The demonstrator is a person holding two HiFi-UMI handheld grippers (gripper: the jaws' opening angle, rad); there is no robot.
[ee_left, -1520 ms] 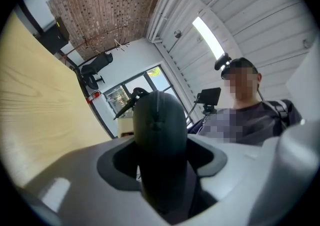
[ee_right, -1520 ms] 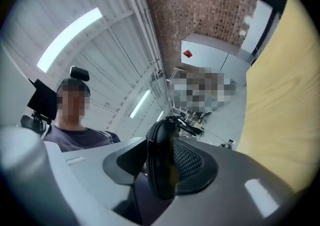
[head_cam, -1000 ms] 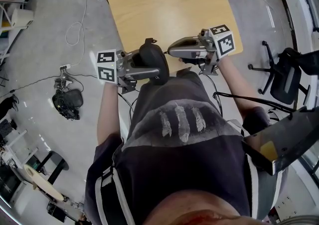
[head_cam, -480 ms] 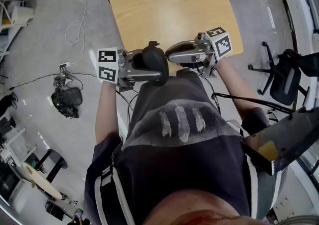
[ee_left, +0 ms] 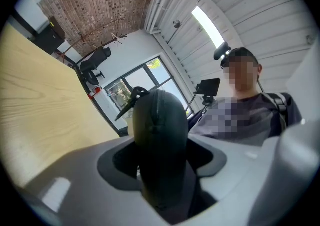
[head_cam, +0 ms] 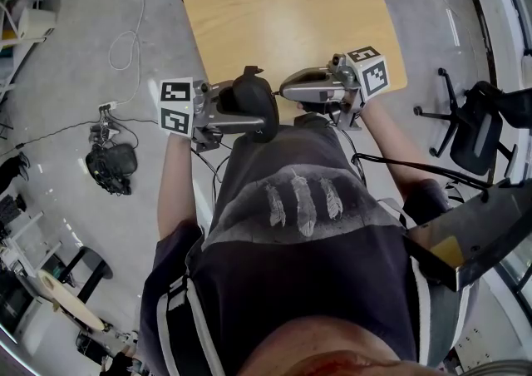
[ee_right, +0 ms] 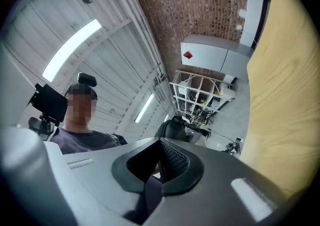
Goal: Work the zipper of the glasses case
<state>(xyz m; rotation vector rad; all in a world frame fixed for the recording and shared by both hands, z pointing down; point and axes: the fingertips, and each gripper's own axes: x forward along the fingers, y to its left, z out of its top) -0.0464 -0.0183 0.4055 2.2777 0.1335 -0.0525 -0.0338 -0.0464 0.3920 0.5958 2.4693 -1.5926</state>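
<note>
- Right now the dark, rounded glasses case (head_cam: 252,98) is clamped in the left gripper (head_cam: 258,122), at the table's (head_cam: 283,8) 6 o'clock edge.
- Its seam looks closed, contents hidden; the zipper pull (ee_left: 125,104) juts out.
- At its 3 o'clock, the right gripper (head_cam: 288,86) has its jaws closed, holding nothing.

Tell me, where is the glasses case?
Head view, centre: the case is clamped in the left tool, by the near edge of the table, with the right tool beside it.
</note>
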